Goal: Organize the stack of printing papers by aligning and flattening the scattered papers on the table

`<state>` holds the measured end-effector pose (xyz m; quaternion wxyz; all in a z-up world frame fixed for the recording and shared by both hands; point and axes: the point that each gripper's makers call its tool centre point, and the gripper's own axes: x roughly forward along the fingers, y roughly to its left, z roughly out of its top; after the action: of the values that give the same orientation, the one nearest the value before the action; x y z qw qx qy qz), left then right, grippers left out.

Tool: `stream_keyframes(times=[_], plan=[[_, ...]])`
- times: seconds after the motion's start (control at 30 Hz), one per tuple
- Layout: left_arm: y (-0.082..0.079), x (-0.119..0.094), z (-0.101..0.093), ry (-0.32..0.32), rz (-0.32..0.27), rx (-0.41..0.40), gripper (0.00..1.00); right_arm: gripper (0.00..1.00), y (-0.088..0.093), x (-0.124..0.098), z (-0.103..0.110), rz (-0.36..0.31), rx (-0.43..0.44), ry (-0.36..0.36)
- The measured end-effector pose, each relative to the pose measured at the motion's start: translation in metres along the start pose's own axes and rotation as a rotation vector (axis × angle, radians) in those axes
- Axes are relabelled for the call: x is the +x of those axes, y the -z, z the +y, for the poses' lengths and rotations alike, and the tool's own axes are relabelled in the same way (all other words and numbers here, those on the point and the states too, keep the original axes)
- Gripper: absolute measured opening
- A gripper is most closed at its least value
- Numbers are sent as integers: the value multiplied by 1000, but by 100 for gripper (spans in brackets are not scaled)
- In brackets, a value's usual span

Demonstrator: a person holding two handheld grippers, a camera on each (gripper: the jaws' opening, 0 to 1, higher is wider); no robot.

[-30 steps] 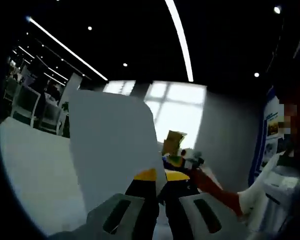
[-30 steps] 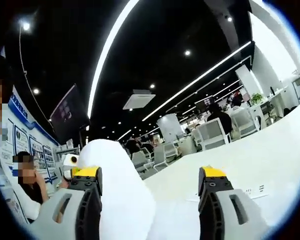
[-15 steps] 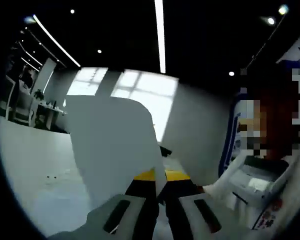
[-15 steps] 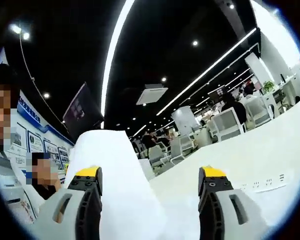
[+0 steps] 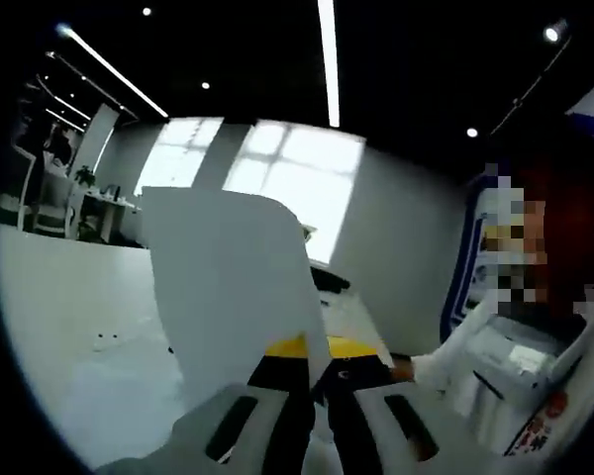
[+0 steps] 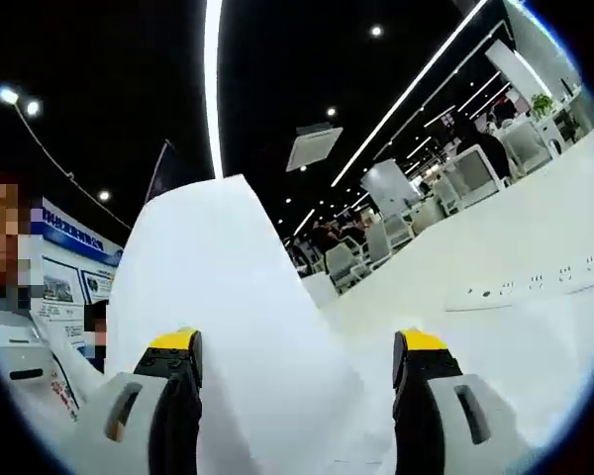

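Pinching a sheet of paper (image 5: 233, 287), your left gripper (image 5: 312, 361) has its yellow-tipped jaws closed together on the sheet's lower edge; the sheet stands upright above the white table (image 5: 69, 336). Your left gripper view also shows a bright window (image 5: 277, 178) and a person's white sleeve (image 5: 455, 356) at the right. Your right gripper view shows different things: your right gripper (image 6: 297, 356) with jaws spread wide apart, a curved sheet of white paper (image 6: 228, 327) rising between them, office chairs (image 6: 376, 247), and a power strip (image 6: 535, 282) lying on the table. No containers visible.
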<state>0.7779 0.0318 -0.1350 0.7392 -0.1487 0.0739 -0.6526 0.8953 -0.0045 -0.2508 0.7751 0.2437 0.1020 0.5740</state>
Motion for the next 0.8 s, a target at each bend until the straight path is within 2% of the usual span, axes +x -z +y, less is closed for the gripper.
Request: stream_keyframes(times=[0.17, 0.23, 0.27, 0.4, 0.43, 0.5, 0.7, 0.8], plan=[[3, -1, -6, 35, 23, -1, 6, 75, -14, -15, 16, -23, -37, -98], [3, -1, -8, 44, 24, -4, 6, 77, -19, -20, 18, -14, -87, -135], [3, -1, -9, 47, 22, -5, 6, 77, -25, -22, 15, -16, -82, -135], [5, 0, -13, 61, 18, -12, 6, 80, -45, -19, 13, -21, -62, -219], [5, 0, -14, 64, 18, -12, 6, 81, -43, -18, 16, 1, -64, -256], [6, 2, -18, 71, 19, -9, 6, 81, -41, -12, 18, 16, -64, -280], [8, 3, -21, 93, 32, -10, 6, 81, -32, 5, 34, 36, -21, -394], [10, 4, -20, 95, 34, -16, 6, 80, -19, 9, 44, 81, -6, -437]])
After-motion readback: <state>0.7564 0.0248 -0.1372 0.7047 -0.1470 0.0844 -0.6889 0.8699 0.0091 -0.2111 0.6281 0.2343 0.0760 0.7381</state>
